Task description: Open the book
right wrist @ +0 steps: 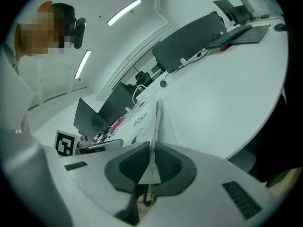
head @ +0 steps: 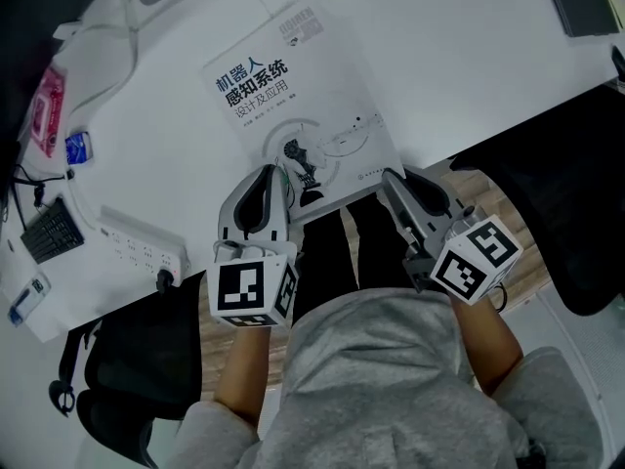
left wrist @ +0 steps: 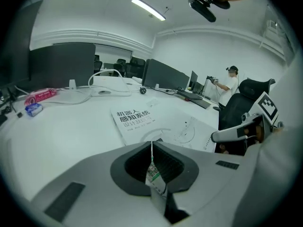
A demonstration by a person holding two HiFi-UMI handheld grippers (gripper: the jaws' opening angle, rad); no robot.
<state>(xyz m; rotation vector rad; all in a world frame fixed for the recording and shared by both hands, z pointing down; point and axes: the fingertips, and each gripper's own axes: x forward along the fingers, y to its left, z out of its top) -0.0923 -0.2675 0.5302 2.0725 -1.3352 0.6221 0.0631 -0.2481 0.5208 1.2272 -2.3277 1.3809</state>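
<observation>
Because the book (head: 293, 106) lies closed and face up at the near edge of the white desk (head: 469, 57), its lower edge just over the lip, the head view shows both tools meeting it from the person's side. The left gripper (head: 269, 172) sits on the near left corner and the right gripper (head: 393, 177) on the near right corner. That overhang probably lets a jaw slip under a thin edge, which a book lying wholly on the desk would not allow. A power strip (head: 137, 242) and a keyboard (head: 49, 228) lie well apart to the left, clear of the work. In the left gripper view the jaws are pressed together on a thin printed leaf standing edge-on between the pads, and the title on the cover lies flat beyond. This grip looks meant to steady the book, or hold the lower part down, while the other hand lifts. In the right gripper view the jaws are likewise pinched on a thin sheet at the book's corner, apparently the cover. A narrow wedge of page edges shows just beside it, so the cover may be starting to part from the block, though that cannot be told for certain. Judged from this, the opening has scarcely begun.
</observation>
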